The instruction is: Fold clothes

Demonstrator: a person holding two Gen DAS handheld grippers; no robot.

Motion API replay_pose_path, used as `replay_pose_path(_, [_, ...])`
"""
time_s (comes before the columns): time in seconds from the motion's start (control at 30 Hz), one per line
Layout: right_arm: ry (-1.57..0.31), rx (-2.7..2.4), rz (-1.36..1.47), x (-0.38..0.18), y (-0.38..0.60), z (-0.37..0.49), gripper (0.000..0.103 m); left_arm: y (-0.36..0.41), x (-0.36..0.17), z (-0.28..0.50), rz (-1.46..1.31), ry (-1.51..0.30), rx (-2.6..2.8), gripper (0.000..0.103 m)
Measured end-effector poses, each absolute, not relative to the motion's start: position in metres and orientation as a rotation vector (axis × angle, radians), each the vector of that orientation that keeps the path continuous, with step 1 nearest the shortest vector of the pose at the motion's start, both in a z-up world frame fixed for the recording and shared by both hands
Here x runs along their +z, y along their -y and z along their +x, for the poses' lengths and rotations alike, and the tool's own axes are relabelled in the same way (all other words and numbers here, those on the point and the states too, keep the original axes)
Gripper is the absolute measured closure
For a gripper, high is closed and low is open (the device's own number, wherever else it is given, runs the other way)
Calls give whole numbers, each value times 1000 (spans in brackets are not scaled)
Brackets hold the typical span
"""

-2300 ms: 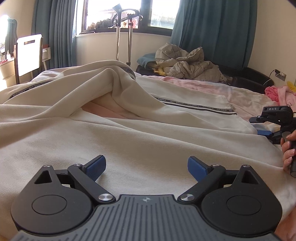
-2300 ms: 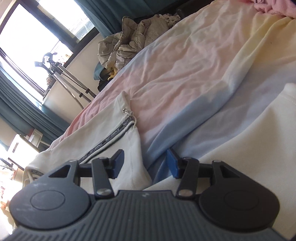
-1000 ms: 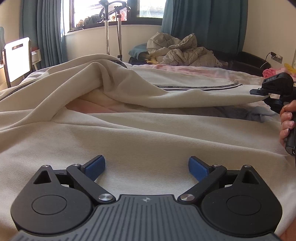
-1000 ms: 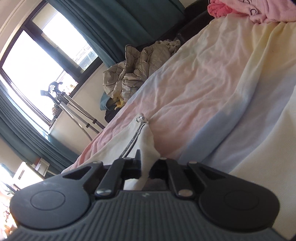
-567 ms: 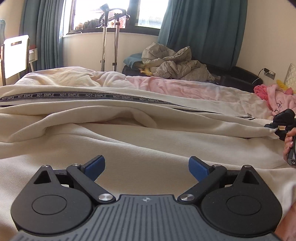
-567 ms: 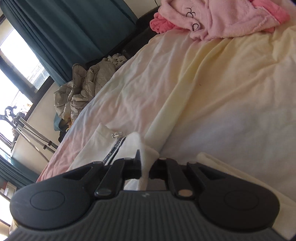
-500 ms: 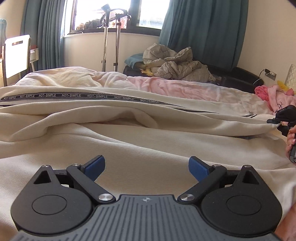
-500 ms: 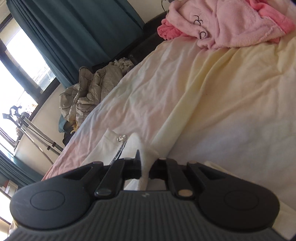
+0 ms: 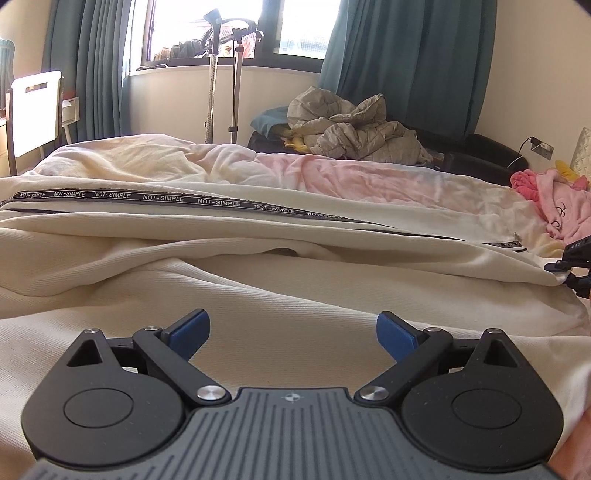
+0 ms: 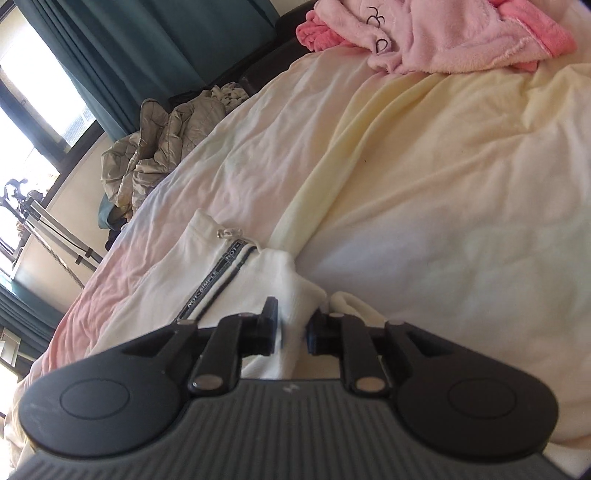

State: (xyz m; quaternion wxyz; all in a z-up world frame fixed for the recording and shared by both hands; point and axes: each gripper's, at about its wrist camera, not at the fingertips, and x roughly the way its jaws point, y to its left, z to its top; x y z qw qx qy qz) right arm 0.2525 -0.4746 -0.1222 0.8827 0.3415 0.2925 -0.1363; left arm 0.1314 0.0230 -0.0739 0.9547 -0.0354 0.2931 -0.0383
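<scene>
A cream zip-up garment (image 9: 258, 236) with a black "NOT-SIMPLE" zipper tape lies stretched across the bed. My left gripper (image 9: 293, 328) is open and empty, low over the garment's near part. My right gripper (image 10: 293, 328) holds the garment's zipper-end corner (image 10: 258, 273) between its jaws, which stand slightly apart around the cloth. The right gripper also shows at the far right of the left wrist view (image 9: 576, 254), at the garment's end.
The bed (image 10: 424, 184) has a pastel pink, yellow and blue sheet. A pink fleece garment (image 10: 443, 33) lies at its far corner. A grey quilted pile (image 9: 354, 129) sits on a dark bench by the teal curtains. A stand (image 9: 221, 74) is at the window.
The right gripper shut on the garment's corner and pulled it to the right, drawing the raised fold flat. Its jaws now stand a little wider than half a second ago. The left gripper stayed put.
</scene>
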Motion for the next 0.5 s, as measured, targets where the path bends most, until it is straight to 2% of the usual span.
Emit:
replay_pose_path(0.03, [-599,-265,698,-116,470,247,65,-24,-73,131,-73,-594,-77,5])
replay_pose_path(0.07, [-592,-243,685,-109,464,242,59,-24,-72,130,-74,-593,-76,5])
replay_pose_path(0.27, [-612,-134,510,-70,410,195,59,-24,-65,121,-80,-572,-82,5])
replay_pose_path(0.5, [-524,-6,498,-30,348,116,59,-32,-56,102,-83,-545,-58,5])
